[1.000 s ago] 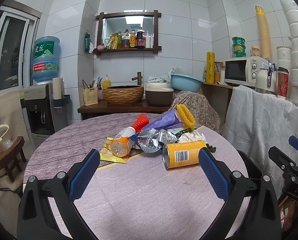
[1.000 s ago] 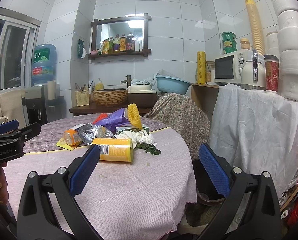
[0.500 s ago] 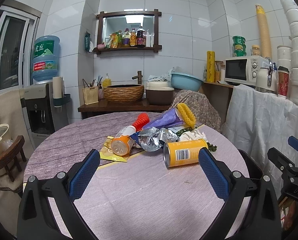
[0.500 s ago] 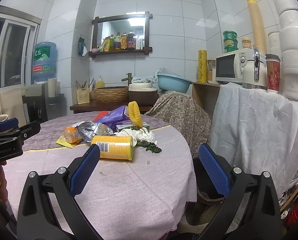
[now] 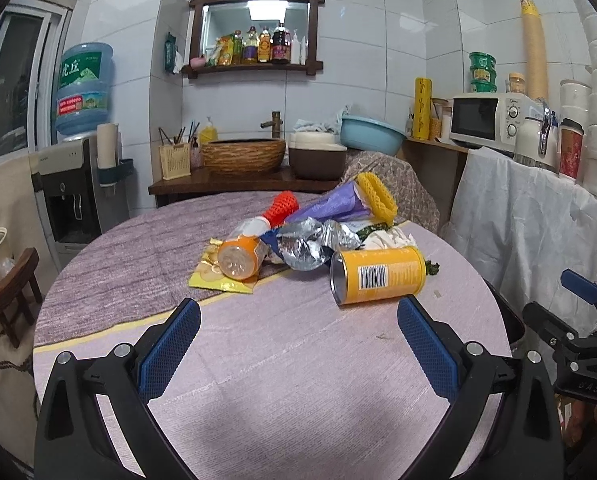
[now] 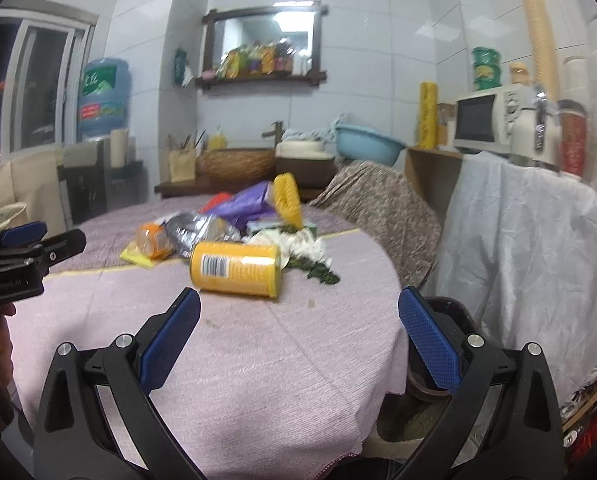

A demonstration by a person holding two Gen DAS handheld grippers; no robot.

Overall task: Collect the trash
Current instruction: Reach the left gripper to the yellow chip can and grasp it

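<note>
A pile of trash lies on the round table (image 5: pixel 258 360): a yellow can (image 5: pixel 378 276) on its side, crumpled foil (image 5: pixel 310 244), an orange-capped plastic bottle (image 5: pixel 242 252), a yellow wrapper (image 5: pixel 206 276), a purple bag (image 5: pixel 334 208), a yellow foam net (image 5: pixel 378 200) and white tissue (image 5: pixel 390 236). My left gripper (image 5: pixel 298 344) is open and empty, short of the pile. My right gripper (image 6: pixel 298 340) is open and empty, near the table's right edge, with the can (image 6: pixel 236 268) just ahead. A dark bin (image 6: pixel 446 316) stands below the table edge on the right.
A white cloth-draped counter (image 5: pixel 530 232) with a microwave (image 5: pixel 486 120) stands on the right. A wooden side table with a woven basin (image 5: pixel 242 156) is behind. A water dispenser (image 5: pixel 74 184) stands at left. A small wooden stool (image 5: pixel 6 292) is at far left.
Both grippers have moved slightly closer to the trash pile; the right view has shifted left toward the can. Both stay open and empty.
</note>
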